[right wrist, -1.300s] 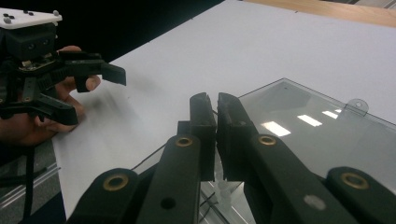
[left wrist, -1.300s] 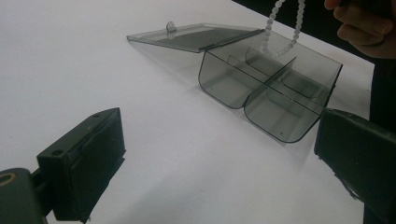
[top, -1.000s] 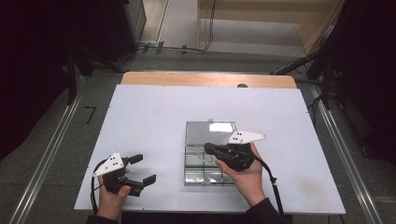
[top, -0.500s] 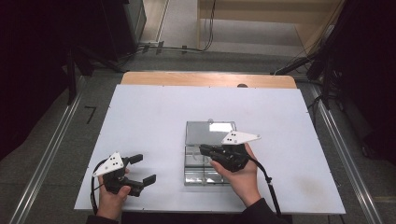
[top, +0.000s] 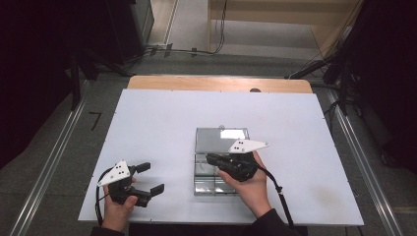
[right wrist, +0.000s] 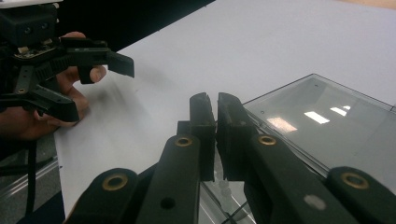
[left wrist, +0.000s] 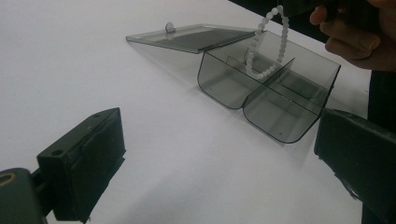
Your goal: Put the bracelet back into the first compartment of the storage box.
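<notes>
Broadly, a dim room surrounds everything: grey floor with metal rails to either side, dark equipment at the edges, cables trailing across the floor at the back. At its centre sits a white surface (top: 162, 123), with a wooden strip along its far edge.

Taking the clear plastic box (top: 216, 169) as the landmark: it rests on the surface toward the person's side, a little right of centre. Its hinged lid (top: 221, 139) lies folded back flat on the far side of the box, leaving the divided compartments open from above, probably so that something can be lowered in or lifted out.

Directly over the box is the right gripper (top: 212, 159), held in the person's right hand (top: 251, 187). Its fingers (right wrist: 204, 122) are pressed nearly together, with a thin slit between them. In the left gripper view a string of white beads (left wrist: 266, 44) hangs in a loop from above, its lower end dipping into a far compartment of the box; the right gripper appears to be pinching the top of it, though the contact itself is not visible.

Well to the left of the box, near the surface's front edge, the left gripper (top: 147, 178) rests low in the left hand (top: 118, 209). Its fingers (left wrist: 81, 163) are spread wide and empty, seemingly waiting, pointed toward the box.
</notes>
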A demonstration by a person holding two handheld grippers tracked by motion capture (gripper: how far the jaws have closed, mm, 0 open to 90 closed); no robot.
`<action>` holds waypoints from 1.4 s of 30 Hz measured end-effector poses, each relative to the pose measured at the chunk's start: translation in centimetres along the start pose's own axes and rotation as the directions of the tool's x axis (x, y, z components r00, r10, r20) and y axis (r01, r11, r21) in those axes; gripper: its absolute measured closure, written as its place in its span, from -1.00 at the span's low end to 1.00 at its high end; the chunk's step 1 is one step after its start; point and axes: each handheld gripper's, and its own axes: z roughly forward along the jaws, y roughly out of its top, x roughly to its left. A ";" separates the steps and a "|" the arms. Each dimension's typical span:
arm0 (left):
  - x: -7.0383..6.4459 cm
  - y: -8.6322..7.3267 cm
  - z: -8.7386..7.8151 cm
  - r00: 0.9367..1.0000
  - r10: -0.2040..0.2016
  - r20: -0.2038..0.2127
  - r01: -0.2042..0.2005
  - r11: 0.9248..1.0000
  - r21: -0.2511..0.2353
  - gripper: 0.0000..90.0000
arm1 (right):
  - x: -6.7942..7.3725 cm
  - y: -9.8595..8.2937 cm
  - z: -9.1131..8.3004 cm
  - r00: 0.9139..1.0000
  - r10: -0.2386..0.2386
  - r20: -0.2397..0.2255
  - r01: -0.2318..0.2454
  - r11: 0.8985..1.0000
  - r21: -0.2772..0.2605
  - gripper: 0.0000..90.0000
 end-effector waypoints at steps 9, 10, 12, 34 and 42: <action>0.0 0.0 0.0 1.000 0.000 0.000 0.000 1.000 0.000 -0.96 | -0.3 0.2 -0.2 1.000 0.026 -0.016 -0.026 1.000 -0.012 0.75; 0.0 0.0 0.0 1.000 0.000 0.000 0.000 1.000 0.000 -0.96 | -0.3 0.2 -0.3 1.000 0.026 -0.018 -0.026 1.000 -0.014 0.72; 0.0 0.0 0.0 1.000 0.000 0.000 0.000 1.000 0.000 -0.96 | -0.3 0.2 -0.4 1.000 0.024 -0.017 -0.024 1.000 -0.013 0.63; -0.1 0.0 0.0 1.000 0.004 0.003 -0.004 1.000 -0.001 -0.96 | -1.8 1.4 -1.7 0.999 0.031 0.036 -0.032 0.999 0.008 -0.46; 0.0 0.0 0.0 1.000 0.003 0.005 -0.003 1.000 -0.001 -0.96 | -2.9 1.4 -1.8 0.998 0.039 0.044 -0.040 0.999 0.037 -0.82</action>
